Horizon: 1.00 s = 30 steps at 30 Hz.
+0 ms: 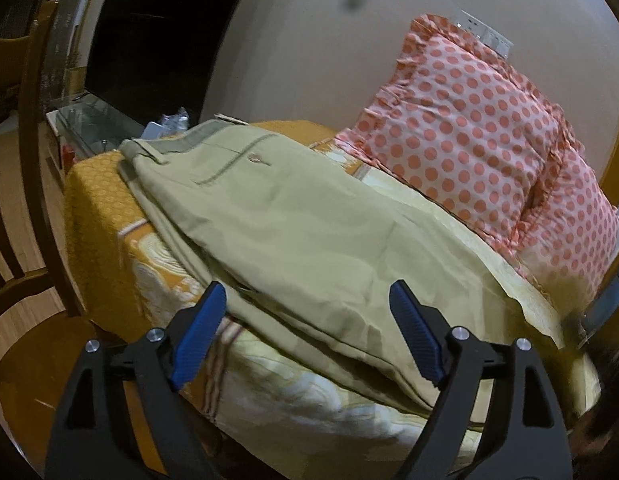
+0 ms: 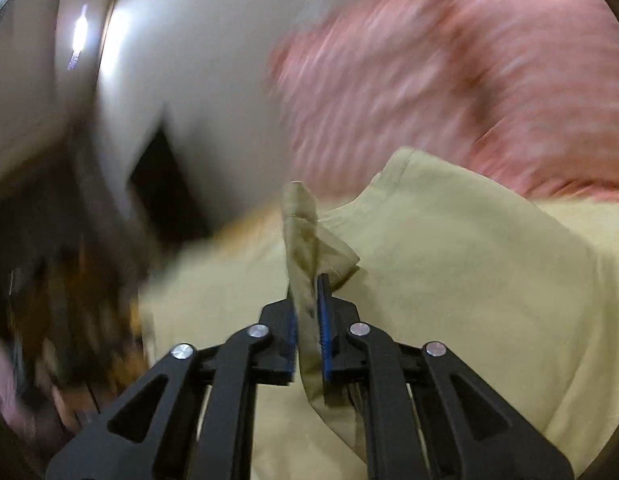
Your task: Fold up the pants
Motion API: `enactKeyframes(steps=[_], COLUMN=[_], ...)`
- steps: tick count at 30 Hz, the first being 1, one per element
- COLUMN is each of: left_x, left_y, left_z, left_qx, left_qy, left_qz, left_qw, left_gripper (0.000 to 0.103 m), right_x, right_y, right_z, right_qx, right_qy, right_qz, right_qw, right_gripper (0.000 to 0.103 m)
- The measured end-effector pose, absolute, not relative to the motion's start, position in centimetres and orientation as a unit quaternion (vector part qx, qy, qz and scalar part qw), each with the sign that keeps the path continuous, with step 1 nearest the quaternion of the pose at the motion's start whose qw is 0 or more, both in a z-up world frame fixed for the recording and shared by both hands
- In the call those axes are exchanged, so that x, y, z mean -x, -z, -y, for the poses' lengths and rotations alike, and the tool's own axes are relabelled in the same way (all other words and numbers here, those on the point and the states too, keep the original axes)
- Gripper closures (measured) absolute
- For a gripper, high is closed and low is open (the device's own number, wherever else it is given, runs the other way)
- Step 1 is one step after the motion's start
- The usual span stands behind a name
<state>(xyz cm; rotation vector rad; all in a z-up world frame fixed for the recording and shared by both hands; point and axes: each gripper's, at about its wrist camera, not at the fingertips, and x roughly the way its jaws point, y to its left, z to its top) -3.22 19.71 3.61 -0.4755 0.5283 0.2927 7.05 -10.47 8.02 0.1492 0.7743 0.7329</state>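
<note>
Khaki cotton pants (image 1: 293,216) lie spread along the near edge of a bed covered with a mustard-and-cream patterned spread (image 1: 105,216). Waistband and a back welt pocket with a small button sit at the far end, well ahead of the left jaws; the leg portion runs back toward them and passes under and between the two blue pads.

Left gripper (image 1: 307,334): black frame, ribbed blue fingertips (image 1: 201,332), jaws standing wide apart. The pads hover just above the pants' near fold. Whether they touch the cloth cannot be told.

Right gripper (image 2: 307,320): jaws closed down to a narrow slot, a bunched fold of the khaki cloth (image 2: 305,240) pinched between the blue pads. The pinched fold stands upright beyond the fingertips and also hangs down below them. More of the same cloth spreads flat to the right of and behind the jaws. This view is heavily motion-blurred.

Beyond the pants, ahead and right of the left jaws, two pink pillows with coral polka dots and ruffled edges (image 1: 465,120) lean against a beige wall (image 1: 309,40). In the right wrist view they show only as a pink smear above the cloth.

Ahead and left of the left jaws: a dark flat screen (image 1: 157,36) on a glass-topped stand (image 1: 89,124). A wooden chair (image 1: 25,160) stands at far left.
</note>
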Motion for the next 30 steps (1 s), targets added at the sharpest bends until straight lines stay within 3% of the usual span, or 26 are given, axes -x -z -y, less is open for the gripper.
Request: enactKeyframes(steps=[2,4,7,11,14,19,22,27,29,30], left_x=[3.7,4.0,3.7,3.0,2.4,1.1,-0.1,-1.5,-1.6,-1.7], left_y=[-3.7,-3.6,-3.5,-3.2,-3.0,-2.3,-2.4,-2.6,-2.5,-2.5], left_z=[-20.5,-21.7,-23.2,-24.9,-26.0,-27.7,-28.0,-28.9,-29.2,-29.5], left_qx=[0.231,0.233,0.248,0.264,0.272,0.293,0.279,0.286,0.297,0.309], left_qy=[-0.154,-0.172,-0.183,-0.199,-0.209,-0.215,-0.223,-0.225,-0.23,-0.231], left_qz=[-0.253,-0.243,-0.237,-0.233,-0.238,-0.253,-0.269,-0.284,-0.282,-0.28], left_qw=[0.927,0.926,0.922,0.914,0.909,0.897,0.894,0.887,0.883,0.879], left_gripper=[0.019,0.018,0.018,0.018,0.018,0.019,0.019,0.017,0.024,0.048], right_x=[-5.8,-4.1,-3.5,-4.8,-2.8,-2.9,-2.7,-3.0,-2.9,-2.9], right_y=[-6.1,-6.5,-7.7,-5.5,-5.3,-5.1,-4.9,-4.8,-4.9,-5.0], right_z=[7.3,7.4,9.1,6.9,5.8,6.9,6.5,8.9,10.9,11.8], right_qx=[-0.025,-0.037,-0.056,0.016,0.059,0.006,0.006,-0.062,-0.088,-0.099], right_qy=[-0.366,-0.38,-0.337,-0.305,-0.306,-0.32,-0.33,-0.348,-0.333,-0.324], right_qz=[-0.41,-0.383,-0.334,-0.399,-0.374,-0.376,-0.368,-0.355,-0.353,-0.354], right_qw=[0.835,0.841,0.879,0.865,0.873,0.869,0.869,0.866,0.87,0.871], right_gripper=[0.061,0.048,0.048,0.047,0.048,0.045,0.036,0.035,0.029,0.028])
